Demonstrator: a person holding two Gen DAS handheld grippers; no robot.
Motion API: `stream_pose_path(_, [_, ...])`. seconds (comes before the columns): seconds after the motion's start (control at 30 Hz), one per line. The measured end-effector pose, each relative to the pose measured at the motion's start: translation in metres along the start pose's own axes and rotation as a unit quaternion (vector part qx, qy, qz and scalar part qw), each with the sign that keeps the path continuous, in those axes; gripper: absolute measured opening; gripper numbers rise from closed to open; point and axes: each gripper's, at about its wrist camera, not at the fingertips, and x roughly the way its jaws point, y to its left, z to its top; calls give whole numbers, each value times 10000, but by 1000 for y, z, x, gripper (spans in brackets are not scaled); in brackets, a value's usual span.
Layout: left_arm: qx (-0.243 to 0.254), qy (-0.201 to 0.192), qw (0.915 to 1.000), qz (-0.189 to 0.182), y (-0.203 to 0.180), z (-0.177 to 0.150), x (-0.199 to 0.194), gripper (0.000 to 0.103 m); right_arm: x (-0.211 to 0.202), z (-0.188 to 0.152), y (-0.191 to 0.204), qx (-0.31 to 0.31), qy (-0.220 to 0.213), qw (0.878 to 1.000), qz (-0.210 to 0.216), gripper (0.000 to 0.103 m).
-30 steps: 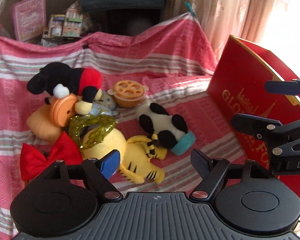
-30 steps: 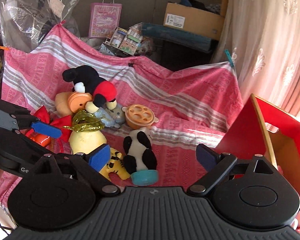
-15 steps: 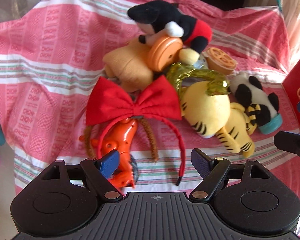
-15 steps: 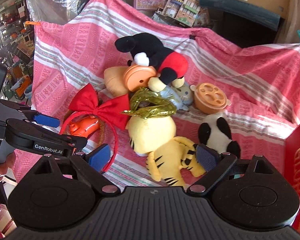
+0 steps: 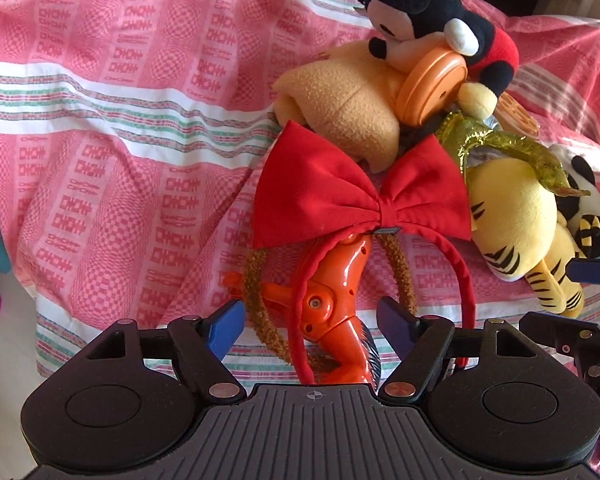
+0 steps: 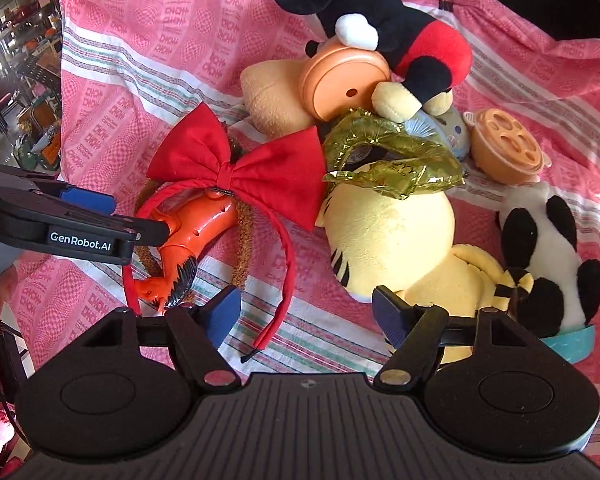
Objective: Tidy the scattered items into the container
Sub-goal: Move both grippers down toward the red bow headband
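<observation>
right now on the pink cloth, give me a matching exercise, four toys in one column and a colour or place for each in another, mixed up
Things:
1. bow headband
2. tiger plush
3. panda plush
4. mouse plush

Descriptions:
A. black and white, sitting in a teal cup
B. red, lying over the orange plastic toy
C. yellow with black stripes, gold foil on top
D. black with a red body, topmost in the pile

Pairs: 1-B, 2-C, 3-A, 4-D

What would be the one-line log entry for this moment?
left gripper: open, closing, over orange toy | right gripper: open, closing, above headband | nothing held
</observation>
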Motion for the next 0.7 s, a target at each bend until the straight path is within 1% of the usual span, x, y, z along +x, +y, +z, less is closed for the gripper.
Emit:
stream_pose_path(0.13, [55, 72, 10000, -28, 6, 2, 12, 80, 12, 3, 3, 33, 45, 10000, 54, 76])
stream_pose_path(0.23, [149, 83, 9999, -1, 6, 3, 17, 77, 22, 7, 1, 96, -22, 9997, 245, 76])
stream_pose_path(0.4, [156, 57, 9999, 6, 6, 3, 19, 77, 44, 14, -1, -42, -28, 9992, 384, 68])
stream_pose_path(0.5, [158, 91, 9998, -9, 5, 3, 20, 77, 52, 15, -4, -20, 26, 9990, 448, 68])
stream_pose_path(0.7, [200, 32, 9998, -24, 1, 4, 22, 77, 61, 18, -8, -57, 75, 9983, 580, 68])
